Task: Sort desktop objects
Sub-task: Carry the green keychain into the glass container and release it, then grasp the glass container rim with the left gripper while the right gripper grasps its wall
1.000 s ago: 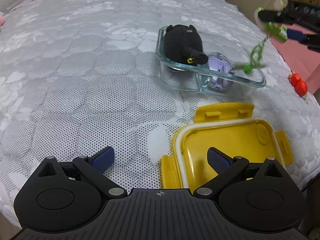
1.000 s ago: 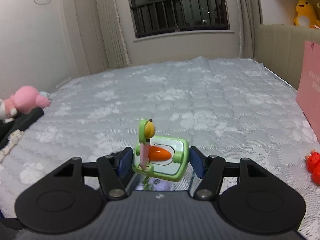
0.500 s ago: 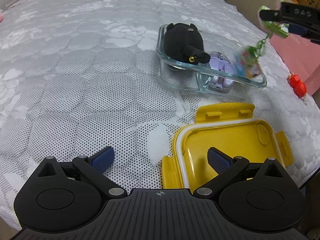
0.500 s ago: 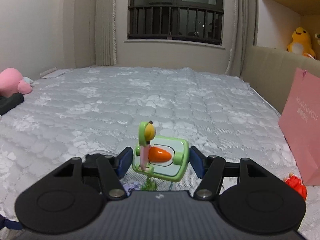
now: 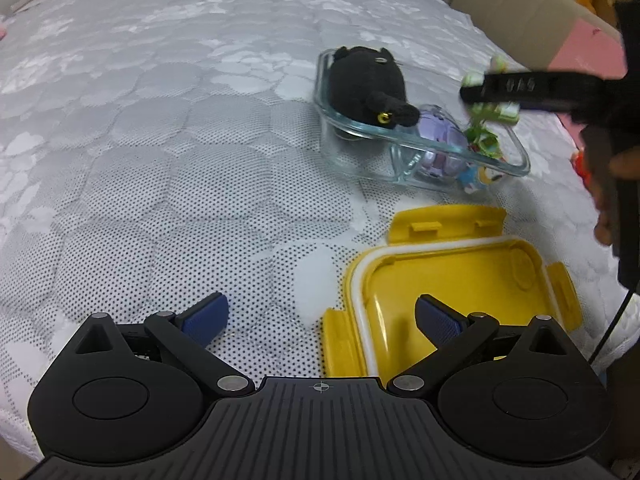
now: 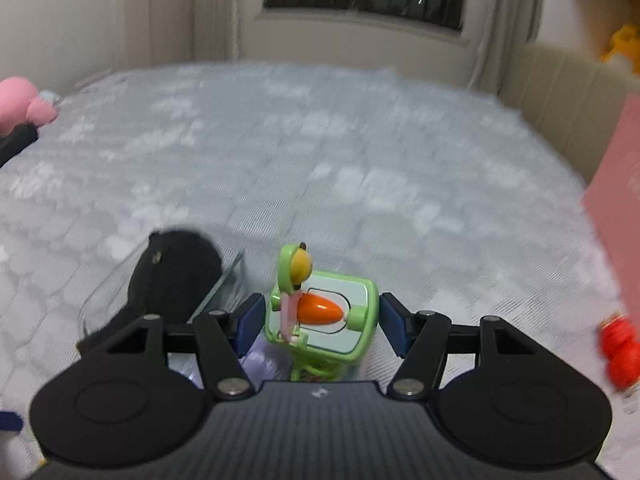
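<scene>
One green toy [image 6: 320, 318], between right tongs [image 6: 322, 322]

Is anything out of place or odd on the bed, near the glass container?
One thing: a small red toy lies alone on the bedcover, outside the glass container that holds the black plush. The yellow lid lies upside down beside the container. Nothing looks spilled or damaged.
</scene>
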Tool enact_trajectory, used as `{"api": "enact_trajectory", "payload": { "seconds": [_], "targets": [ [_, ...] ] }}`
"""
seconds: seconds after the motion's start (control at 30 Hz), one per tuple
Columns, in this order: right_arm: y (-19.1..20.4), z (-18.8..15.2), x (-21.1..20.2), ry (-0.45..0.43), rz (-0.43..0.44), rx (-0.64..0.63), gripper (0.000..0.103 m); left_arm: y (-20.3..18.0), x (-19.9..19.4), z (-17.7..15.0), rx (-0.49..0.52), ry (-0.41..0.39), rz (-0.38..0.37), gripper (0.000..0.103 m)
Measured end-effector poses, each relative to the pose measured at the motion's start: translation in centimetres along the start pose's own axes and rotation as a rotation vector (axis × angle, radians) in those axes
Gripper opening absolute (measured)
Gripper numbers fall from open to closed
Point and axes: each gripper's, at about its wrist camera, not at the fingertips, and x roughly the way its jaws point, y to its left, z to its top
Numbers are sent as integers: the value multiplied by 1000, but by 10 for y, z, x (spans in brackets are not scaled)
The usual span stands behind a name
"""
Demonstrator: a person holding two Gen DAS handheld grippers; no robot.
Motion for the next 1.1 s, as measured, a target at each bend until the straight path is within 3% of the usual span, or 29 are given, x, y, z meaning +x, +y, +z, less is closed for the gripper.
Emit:
{"api": "enact_trajectory", "payload": {
  "seconds": [0.13,0.2,0.27,0.33,0.47,0.57,0.6,0.7,0.8,0.87,0.9,0.93,1.0,1.1],
  "targets": [
    [-4,3,-19,-81,2,5,74,2,1,1,-5,1,0,102],
    [-9,4,-35,-136,17,34,72,2,3,2,-11,2,2,102],
    [-15,3,-39,-114,42,64,62,2,5,5,-15,1,5,103],
    [-23,0,-39,-66,86,107,43,1,5,9,-14,-2,5,103],
    [-32,-16,-35,-13,162,158,43,-3,2,20,-11,-14,14,103],
    [-27,-29,-34,4,213,118,43,-6,2,26,-19,-19,22,103],
    [-24,-31,-32,22,214,79,37,-7,4,27,-24,-13,22,103],
    [-14,-36,-25,36,135,-48,0,-12,10,29,-31,15,10,103],
    [-25,-34,-32,1,150,-3,4,-19,13,29,-12,29,3,103],
    [-44,-32,-44,-59,144,114,30,-21,14,29,-6,29,9,103],
    [-54,-32,-48,-76,143,173,47,-21,14,29,-10,30,9,103],
    [-62,-33,-50,-73,154,228,51,-21,14,29,-15,31,10,103],
    [-75,-38,-44,-17,204,327,49,-20,16,30,-25,32,9,103],
    [-83,-50,-25,68,286,435,36,-21,18,31,-39,37,7,103]
  ]
}}
